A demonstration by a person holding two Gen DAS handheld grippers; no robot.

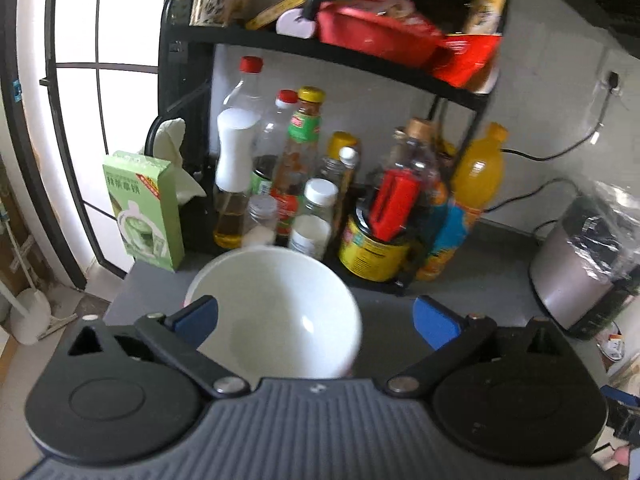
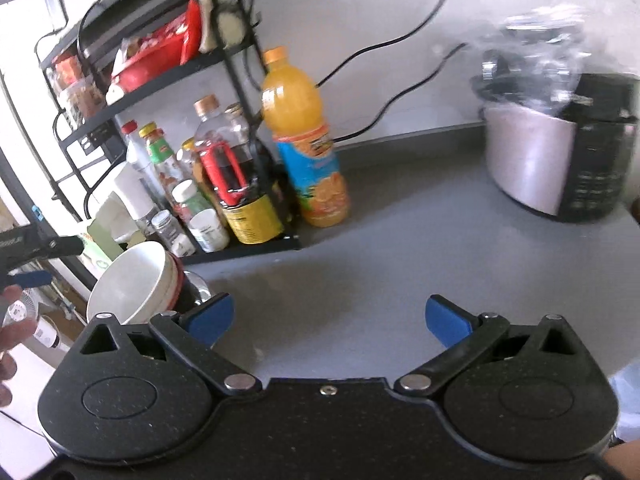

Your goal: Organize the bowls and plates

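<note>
A white bowl (image 1: 276, 308) sits on the grey counter (image 1: 460, 296) just in front of my left gripper (image 1: 316, 320), which is open with the bowl's left rim by its left finger. In the right wrist view the white bowl (image 2: 132, 284) is the top of a small stack with a red-rimmed bowl under it, at the counter's left end. My right gripper (image 2: 330, 318) is open and empty over bare grey counter (image 2: 380, 248), the stack just left of its left finger.
A black rack (image 1: 360, 60) holds many bottles and jars behind the bowl. An orange juice bottle (image 2: 304, 140) stands beside it. A steel rice cooker (image 2: 560, 152) under plastic wrap sits at the right. A green box (image 1: 142, 208) stands at the counter's left edge.
</note>
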